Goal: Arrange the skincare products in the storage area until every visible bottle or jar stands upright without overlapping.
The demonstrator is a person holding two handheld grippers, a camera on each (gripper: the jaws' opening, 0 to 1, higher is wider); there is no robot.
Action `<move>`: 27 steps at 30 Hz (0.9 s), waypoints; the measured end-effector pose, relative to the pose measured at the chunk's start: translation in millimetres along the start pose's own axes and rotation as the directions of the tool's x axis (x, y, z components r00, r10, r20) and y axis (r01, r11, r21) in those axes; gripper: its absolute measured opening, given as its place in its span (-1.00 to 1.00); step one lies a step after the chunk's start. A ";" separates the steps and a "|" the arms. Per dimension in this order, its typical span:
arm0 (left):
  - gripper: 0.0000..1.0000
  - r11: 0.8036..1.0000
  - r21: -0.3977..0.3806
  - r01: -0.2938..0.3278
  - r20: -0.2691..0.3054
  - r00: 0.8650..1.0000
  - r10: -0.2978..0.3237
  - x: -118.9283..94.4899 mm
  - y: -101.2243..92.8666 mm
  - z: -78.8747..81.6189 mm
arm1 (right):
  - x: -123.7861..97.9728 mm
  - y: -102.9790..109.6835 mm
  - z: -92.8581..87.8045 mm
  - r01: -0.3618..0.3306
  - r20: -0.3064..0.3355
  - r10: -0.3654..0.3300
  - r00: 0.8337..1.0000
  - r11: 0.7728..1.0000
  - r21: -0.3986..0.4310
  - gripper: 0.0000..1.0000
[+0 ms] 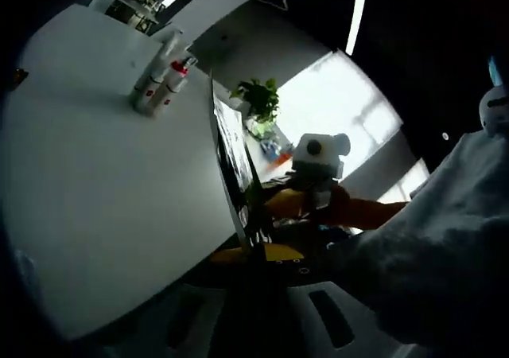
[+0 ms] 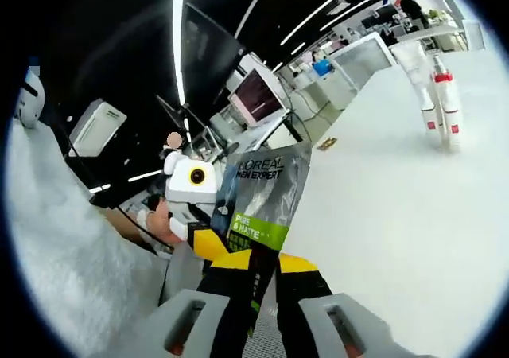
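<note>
Our right gripper (image 2: 254, 290) has its yellow-and-black jaws clamped on the lower end of a flat dark grey L'Oréal sachet with a green band (image 2: 262, 207), whose long axis runs straight out from the fingers. In the left gripper view we see that sachet (image 1: 235, 163) edge-on; whether our left gripper (image 1: 262, 314) is open or closed, we cannot tell. Well beyond the sachet, the cluster of upright white bottles with red caps (image 2: 437, 95) stands on the white table (image 2: 382, 215), so the right hand leads.
</note>
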State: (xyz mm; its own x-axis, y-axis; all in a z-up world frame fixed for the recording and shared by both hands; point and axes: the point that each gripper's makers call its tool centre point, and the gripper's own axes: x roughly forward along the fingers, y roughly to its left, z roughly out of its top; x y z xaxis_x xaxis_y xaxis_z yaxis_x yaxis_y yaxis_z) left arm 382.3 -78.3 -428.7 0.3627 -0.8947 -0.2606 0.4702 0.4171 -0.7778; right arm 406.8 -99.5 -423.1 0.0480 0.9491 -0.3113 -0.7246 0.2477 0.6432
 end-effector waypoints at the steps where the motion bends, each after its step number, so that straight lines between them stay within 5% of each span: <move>1: -1.00 1.000 -0.007 0.003 0.002 1.000 -0.003 -1.1 0.1 0.6 | -1.1 4.5 3.0 -0.036 0.017 0.035 0.999 0.999 0.039 -1.00; 3: -1.00 0.999 -0.036 0.038 0.054 0.998 -0.036 -2.2 -5.6 10.3 | -5.4 7.2 8.7 -0.084 0.046 0.079 0.996 0.989 0.119 -1.00; 8: -1.00 0.993 -0.089 0.074 0.099 0.993 -0.065 -6.6 -7.8 21.1 | -6.0 7.9 14.0 -0.103 0.069 0.094 0.993 0.987 0.127 -1.00; 13: -1.00 0.984 -0.136 0.115 0.236 0.968 -0.080 -18.1 -13.9 54.1 | -5.9 16.1 32.7 -0.157 0.165 0.132 0.977 0.976 0.152 -1.00; 21: -1.00 0.993 -0.107 0.053 0.183 0.983 -0.033 -17.6 -10.0 70.5 | -0.1 6.8 44.7 0.001 0.159 0.009 0.987 0.998 -0.061 -0.88; 27: -1.00 0.994 -0.107 0.008 0.178 0.984 0.011 -26.4 0.7 86.2 | -6.3 -8.5 50.5 0.207 0.203 -0.159 0.966 0.948 -0.240 -0.56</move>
State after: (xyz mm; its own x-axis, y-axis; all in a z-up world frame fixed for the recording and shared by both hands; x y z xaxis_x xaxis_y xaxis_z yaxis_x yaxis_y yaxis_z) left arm 442.3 -40.7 -373.1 0.5056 -0.8472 -0.1633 0.3846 0.3908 -0.8363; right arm 447.4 -97.8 -391.3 0.3017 0.9169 -0.2611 -0.8424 0.3847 0.3774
